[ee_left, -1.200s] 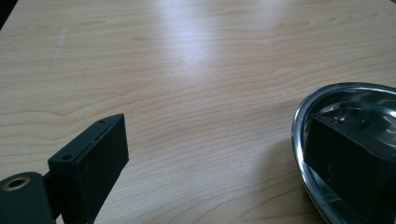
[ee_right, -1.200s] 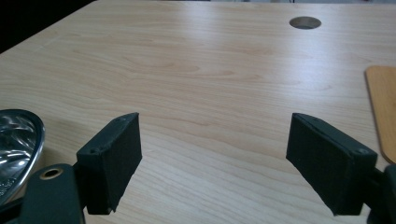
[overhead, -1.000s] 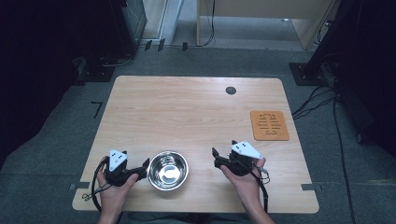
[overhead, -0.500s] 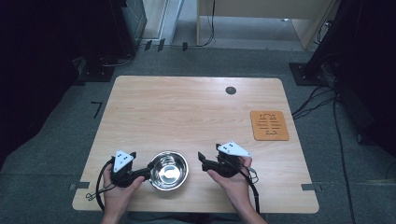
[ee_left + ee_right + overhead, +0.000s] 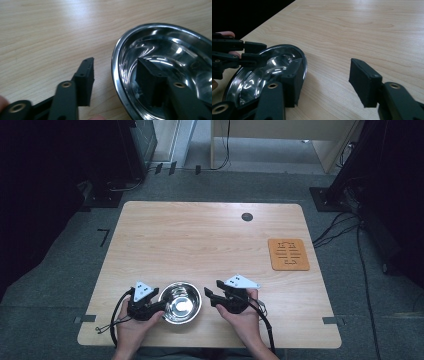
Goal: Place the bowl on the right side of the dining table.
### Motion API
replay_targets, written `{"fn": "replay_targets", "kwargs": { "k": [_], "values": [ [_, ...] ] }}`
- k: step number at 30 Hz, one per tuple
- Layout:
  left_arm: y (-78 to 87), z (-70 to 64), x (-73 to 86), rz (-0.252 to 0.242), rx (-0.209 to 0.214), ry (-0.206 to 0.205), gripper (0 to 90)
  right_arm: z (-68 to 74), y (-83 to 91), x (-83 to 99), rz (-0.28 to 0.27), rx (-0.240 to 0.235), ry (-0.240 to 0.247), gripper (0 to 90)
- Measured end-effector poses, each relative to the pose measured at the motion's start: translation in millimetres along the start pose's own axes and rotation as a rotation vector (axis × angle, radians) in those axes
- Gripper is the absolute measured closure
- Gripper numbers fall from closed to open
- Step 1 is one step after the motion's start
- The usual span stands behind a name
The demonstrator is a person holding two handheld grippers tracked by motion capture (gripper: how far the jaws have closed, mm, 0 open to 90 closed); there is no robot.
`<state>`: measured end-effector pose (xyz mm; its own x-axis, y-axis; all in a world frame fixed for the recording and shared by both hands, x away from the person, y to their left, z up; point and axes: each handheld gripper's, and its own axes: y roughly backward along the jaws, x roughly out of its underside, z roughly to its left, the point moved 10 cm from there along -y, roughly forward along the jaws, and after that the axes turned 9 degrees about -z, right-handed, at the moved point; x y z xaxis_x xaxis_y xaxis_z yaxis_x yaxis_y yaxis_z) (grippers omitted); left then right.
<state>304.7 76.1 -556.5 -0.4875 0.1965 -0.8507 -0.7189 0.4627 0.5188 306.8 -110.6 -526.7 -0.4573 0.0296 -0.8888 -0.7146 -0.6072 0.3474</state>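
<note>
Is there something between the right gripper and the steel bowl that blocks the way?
No, nothing visible does. Bare table lies between the open right gripper and the steel bowl. The left gripper already straddles the opposite rim.

Dim surroundings, evenly lit table, glare inside bowl (image 5: pixel 172 62).

High view: above me, facing forward and down, far.
My gripper views: low, close; both share the steel bowl (image 5: pixel 160 75).

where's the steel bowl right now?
In the high view the steel bowl sits near the table's front edge, left of centre, between the left gripper and right gripper.
</note>
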Motion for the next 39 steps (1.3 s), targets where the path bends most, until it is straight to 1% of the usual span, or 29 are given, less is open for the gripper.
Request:
{"fn": "replay_targets", "kwargs": {
  "k": [4,6,8,10,12,14,16,17,18,19,20,21,22,23,24,25,26,27,29,30,31,32,33,34,35,36,37,38,39],
  "values": [
    [-2.5,-2.6,2.1,0.019,-0.001,-0.012,56.8,1.6,-0.2,0.8,-0.002,-0.007,0.002,48.7],
    [-3.9,-3.7,2.7,0.025,-0.003,-0.013,62.4,2.3,-0.4,1.7,0.002,-0.006,0.006,48.8],
    [-5.6,-4.4,3.9,0.036,-0.007,-0.011,66.6,2.7,-1.1,3.2,0.008,0.001,0.008,48.6],
    [-7.4,-3.1,5.2,0.047,-0.022,-0.015,70.4,3.1,-2.6,6.3,0.022,0.018,0.021,45.9],
    [-7.8,-2.8,5.0,0.045,-0.024,-0.011,73.7,6.3,-3.2,7.7,0.026,-0.003,0.02,45.4],
    [-8.6,-2.2,4.5,0.044,-0.012,0.008,74.5,7.4,-3.9,8.4,0.027,-0.002,0.03,46.3],
    [-8.8,-2.1,4.4,0.045,-0.011,0.011,75.0,7.6,-4.0,8.6,0.027,-0.001,0.029,46.5],
    [-9.4,-2.0,3.8,0.044,-0.004,0.023,75.4,7.4,-4.3,9.2,0.029,-0.003,0.025,47.6],
    [-9.4,-2.0,3.8,0.044,-0.004,0.023,76.1,7.4,-4.3,9.2,0.029,-0.003,0.025,47.6],
    [-9.4,-1.6,2.8,0.039,0.008,0.04,77.2,7.6,-4.3,9.5,0.028,-0.02,0.007,50.1],
    [-9.1,-1.7,1.3,0.029,0.023,0.054,77.2,7.6,-4.3,9.5,0.028,-0.02,0.007,50.1],
    [-8.7,-1.5,-0.2,0.018,0.027,0.059,78.8,8.6,-4.0,10.0,0.032,-0.048,-0.011,52.0],
    [-8.3,-1.7,-1.0,0.012,0.028,0.061,78.8,8.6,-4.0,10.0,0.032,-0.048,-0.011,52.0],
    [-7.4,-2.7,-3.4,-0.005,0.042,0.071,79.5,9.3,-3.7,10.3,0.031,-0.063,-0.02,52.3],
    [-7.4,-2.7,-3.4,-0.005,0.042,0.071,79.9,9.3,-3.7,10.3,0.031,-0.063,-0.02,52.3],
    [-6.0,-4.0,-6.8,-0.029,0.054,0.084,80.4,9.5,-3.5,10.7,0.03,-0.065,-0.014,52.6],
    [-6.0,-4.0,-6.8,-0.029,0.054,0.084,81.0,9.5,-3.5,10.7,0.03,-0.065,-0.014,52.6],
    [-4.7,-5.2,-9.5,-0.046,0.068,0.096,81.0,9.6,-3.4,10.9,0.03,-0.064,-0.008,52.7],
    [-1.6,-8.2,-14.9,-0.072,0.104,0.105,82.5,10.1,-3.9,11.1,0.021,-0.068,0.007,52.7],
    [-1.6,-8.2,-14.9,-0.072,0.104,0.105,82.7,10.8,-3.9,11.5,0.022,-0.07,0.008,52.8],
    [0.3,-10.3,-17.9,-0.092,0.125,0.115,83.1,11.6,-3.9,11.9,0.024,-0.071,0.007,52.8],
    [0.3,-10.3,-17.9,-0.092,0.125,0.115,83.3,11.6,-3.9,11.9,0.024,-0.071,0.007,52.8],
    [2.9,-12.4,-21.1,-0.111,0.151,0.131,83.7,12.4,-4.2,12.6,0.023,-0.073,0.014,53.3],
    [2.9,-12.4,-21.1,-0.111,0.151,0.131,84.1,12.4,-4.2,12.6,0.023,-0.073,0.014,53.3],
    [4.8,-12.9,-23.7,-0.127,0.159,0.14,84.4,13.3,-4.2,12.9,0.02,-0.075,0.019,53.3],
    [4.8,-12.9,-23.7,-0.127,0.159,0.14,84.4,13.5,-4.2,13.0,0.019,-0.075,0.02,53.2],
    [5.9,-14.2,-24.8,-0.136,0.16,0.121,84.5,13.6,-4.2,12.9,0.016,-0.076,0.02,53.2],
    [5.9,-14.2,-24.8,-0.136,0.16,0.121,84.4,13.6,-4.2,12.9,0.016,-0.076,0.02,53.2],
    [6.0,-15.5,-24.9,-0.136,0.169,0.117,84.5,13.6,-4.3,12.8,0.012,-0.076,0.02,53.3]
  ]
}}
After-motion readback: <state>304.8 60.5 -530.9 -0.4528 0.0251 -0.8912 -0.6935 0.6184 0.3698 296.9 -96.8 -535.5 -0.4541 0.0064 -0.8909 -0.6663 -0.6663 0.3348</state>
